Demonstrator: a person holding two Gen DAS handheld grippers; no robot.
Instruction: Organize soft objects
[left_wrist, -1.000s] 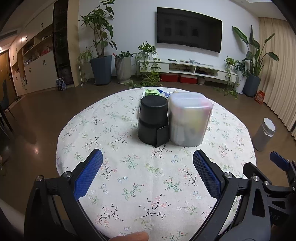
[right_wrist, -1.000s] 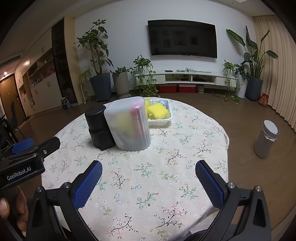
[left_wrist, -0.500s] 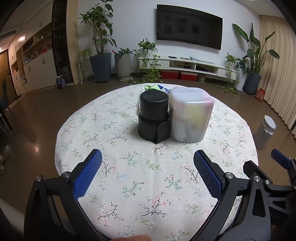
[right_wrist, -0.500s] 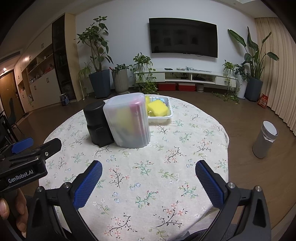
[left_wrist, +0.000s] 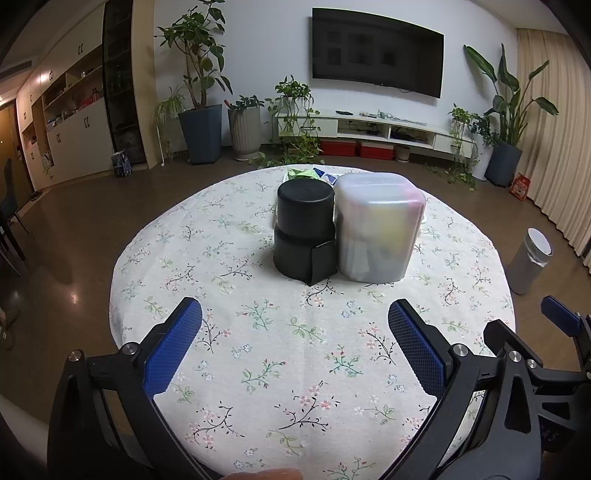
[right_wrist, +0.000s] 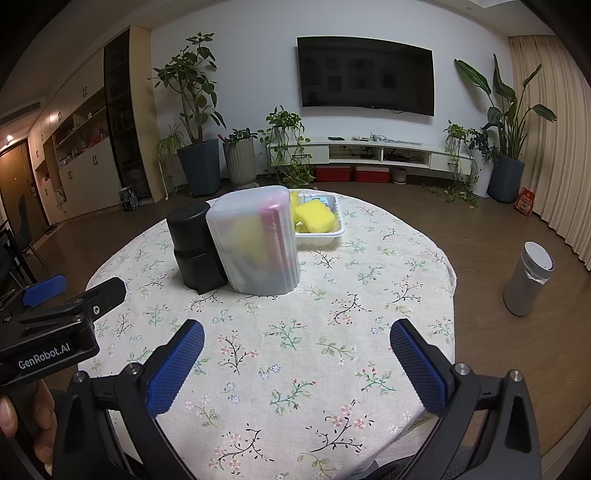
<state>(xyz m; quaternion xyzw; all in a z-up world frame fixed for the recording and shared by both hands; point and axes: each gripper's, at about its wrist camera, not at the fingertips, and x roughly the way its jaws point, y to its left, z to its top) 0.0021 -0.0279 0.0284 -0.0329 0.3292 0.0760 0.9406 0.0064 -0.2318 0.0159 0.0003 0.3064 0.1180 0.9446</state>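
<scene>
Well beyond both wide-open, empty grippers' fingers (left_wrist: 173, 343) — yellow sponges (right_wrist: 314, 218) in a white tray (right_wrist: 338, 225).

we stood in a home living room: a tv (right_wrist: 365, 77) hung on the wall above a low media shelf (right_wrist: 384, 154), potted plants (right_wrist: 195, 110) lined it, curtains (right_wrist: 554, 122) hung right, and a floral-clothed table (right_wrist: 332, 332) sat before us.
</scene>
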